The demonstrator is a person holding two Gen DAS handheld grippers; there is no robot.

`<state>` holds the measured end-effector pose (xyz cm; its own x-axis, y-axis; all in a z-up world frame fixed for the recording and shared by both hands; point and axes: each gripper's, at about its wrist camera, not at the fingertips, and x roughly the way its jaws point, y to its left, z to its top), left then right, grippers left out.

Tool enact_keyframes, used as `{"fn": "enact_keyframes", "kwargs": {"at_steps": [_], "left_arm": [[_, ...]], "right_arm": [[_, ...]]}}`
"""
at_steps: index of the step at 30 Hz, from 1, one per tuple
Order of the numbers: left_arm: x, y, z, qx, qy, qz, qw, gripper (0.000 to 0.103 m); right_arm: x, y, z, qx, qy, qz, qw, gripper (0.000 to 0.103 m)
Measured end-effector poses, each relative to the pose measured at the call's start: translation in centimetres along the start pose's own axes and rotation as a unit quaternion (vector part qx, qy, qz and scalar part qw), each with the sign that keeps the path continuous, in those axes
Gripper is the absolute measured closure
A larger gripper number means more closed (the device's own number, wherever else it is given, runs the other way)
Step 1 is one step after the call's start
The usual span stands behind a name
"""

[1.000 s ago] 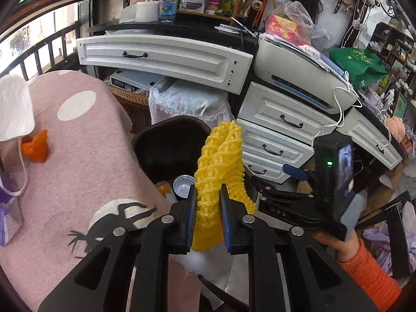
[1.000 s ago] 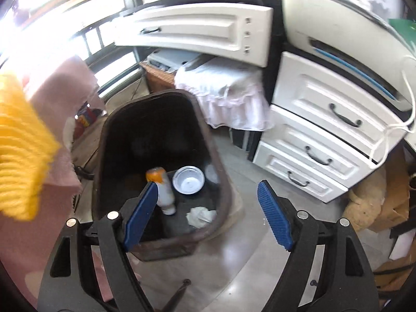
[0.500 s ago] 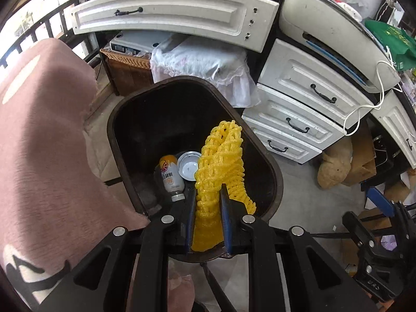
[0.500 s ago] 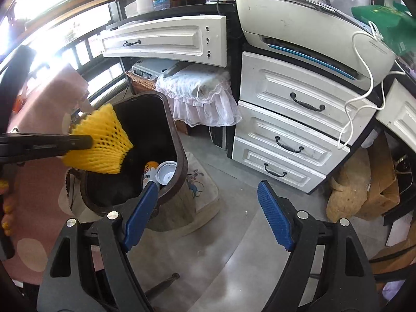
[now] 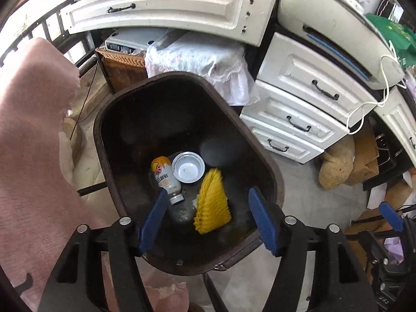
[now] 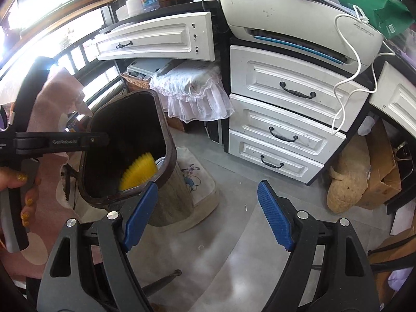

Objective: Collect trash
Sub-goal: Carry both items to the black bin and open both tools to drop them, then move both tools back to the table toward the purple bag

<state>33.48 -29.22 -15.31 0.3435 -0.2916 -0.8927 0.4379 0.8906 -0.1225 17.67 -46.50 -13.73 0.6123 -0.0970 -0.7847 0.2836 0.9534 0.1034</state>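
Observation:
A dark brown trash bin point(image 5: 104, 119) stands on the floor below my left gripper point(image 5: 208, 193). The gripper's jaws are opening, with nothing pressed between the blue pads. A yellow foam net point(image 5: 212, 202) lies loose inside the bin, beside an orange-labelled bottle point(image 5: 166, 179) and a white cup point(image 5: 188, 167). In the right wrist view the net point(image 6: 139, 171) shows over the bin's rim point(image 6: 166, 140). One black finger point(image 6: 78, 141) of the left gripper reaches over the bin, held by a hand point(image 6: 23, 182). My right gripper point(image 6: 207, 186) hangs open and empty over the floor, right of the bin.
White drawers point(image 6: 280, 135) with a printer point(image 6: 299, 26) on top stand behind and to the right. A pink blanket point(image 5: 31, 156) hangs left of the bin, which stands on a printed floor mat point(image 6: 200, 182). A tan sack point(image 6: 345, 179) and cardboard lie at the right.
My left gripper came down over the bin, then its jaws spread and the yellow net fell inside. My right gripper drew back from the bin and stayed open.

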Motion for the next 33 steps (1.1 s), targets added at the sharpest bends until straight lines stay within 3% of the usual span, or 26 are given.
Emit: {"fn": "enact_keyframes", "kwargs": {"at_steps": [5, 11, 25, 29, 33], "left_arm": [[-3.6, 0.2, 0.1, -0.006, -0.045, -0.03, 0.9985, 0.025], [-7.9, 0.0, -0.6, 0.003, -0.088, -0.051, 0.9948, 0.022], [-17.4, 3.2, -4.2, 0.03, -0.18, -0.019, 0.9831, 0.015], [-20.0, 6.2, -6.0, 0.006, -0.198, -0.011, 0.9801, 0.012], [-22.3, 9.4, -8.2, -0.022, -0.218, 0.023, 0.9753, 0.008]], "right_arm": [[-0.8, -0.7, 0.5, 0.012, -0.01, -0.007, 1.0, 0.023], [-1.8, 0.0, 1.2, 0.012, -0.024, -0.001, 1.0, 0.022], [-4.3, 7.9, 2.8, -0.049, -0.061, 0.066, 0.995, 0.022], [-5.3, 11.2, 3.4, -0.074, -0.075, 0.096, 0.99, 0.022], [-6.0, 15.2, 3.9, -0.11, -0.081, 0.125, 0.983, 0.022]]}}
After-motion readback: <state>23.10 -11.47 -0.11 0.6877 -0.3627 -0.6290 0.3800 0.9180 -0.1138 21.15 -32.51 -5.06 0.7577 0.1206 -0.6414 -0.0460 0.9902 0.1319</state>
